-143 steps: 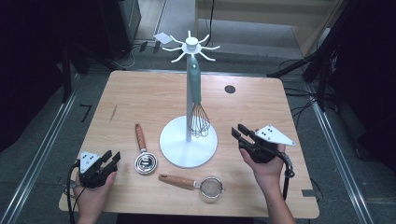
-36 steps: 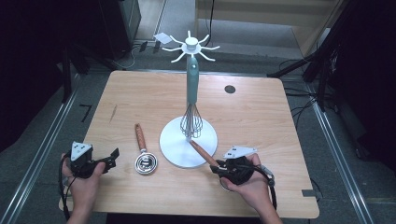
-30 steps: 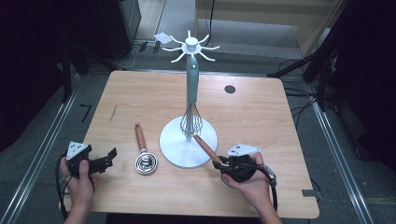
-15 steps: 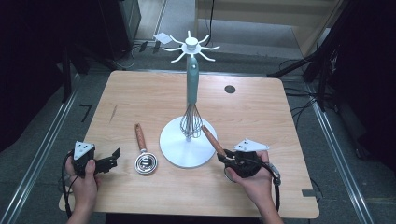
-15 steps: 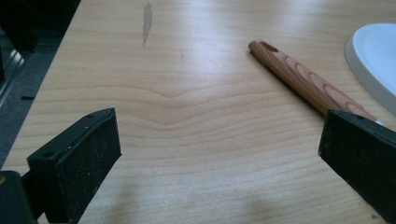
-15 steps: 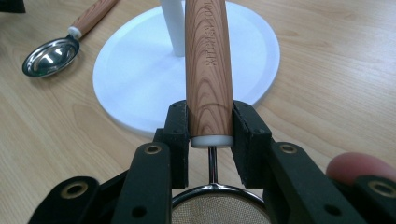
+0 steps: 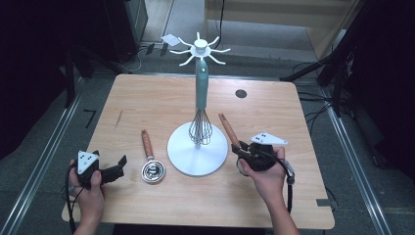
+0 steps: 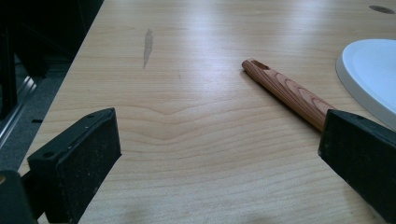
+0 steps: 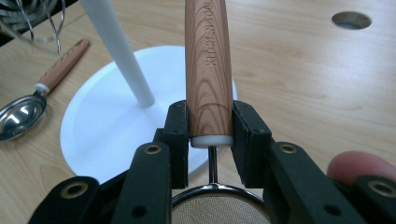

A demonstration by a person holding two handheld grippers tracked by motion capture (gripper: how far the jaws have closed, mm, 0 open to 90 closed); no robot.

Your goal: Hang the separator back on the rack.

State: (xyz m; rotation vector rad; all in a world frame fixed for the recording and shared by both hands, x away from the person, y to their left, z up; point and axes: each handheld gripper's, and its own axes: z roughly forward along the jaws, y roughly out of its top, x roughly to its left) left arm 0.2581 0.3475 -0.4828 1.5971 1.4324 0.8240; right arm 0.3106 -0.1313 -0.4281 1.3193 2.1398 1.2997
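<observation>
A white stand [image 7: 197, 152] w/ round base is set mid-table [image 7: 147, 98], 1 teal-handled whisk [image 7: 200, 117] hung from its arms. A wood-handled scoop [image 7: 150, 161] is laid just left of the base, bowl toward the near edge. 1 round hole [image 7: 241, 93] is seen far-right in the tabletop.

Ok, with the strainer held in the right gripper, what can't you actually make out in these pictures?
- Strainer mesh bowl: cut off by the bottom edge in the right gripper view; covered by the right gripper and hand in the high view.
- Spoon bowl: hidden behind a left gripper finger in the left gripper view.
- Whisk: its hanging point on the white stand is too small in the high view.
</observation>
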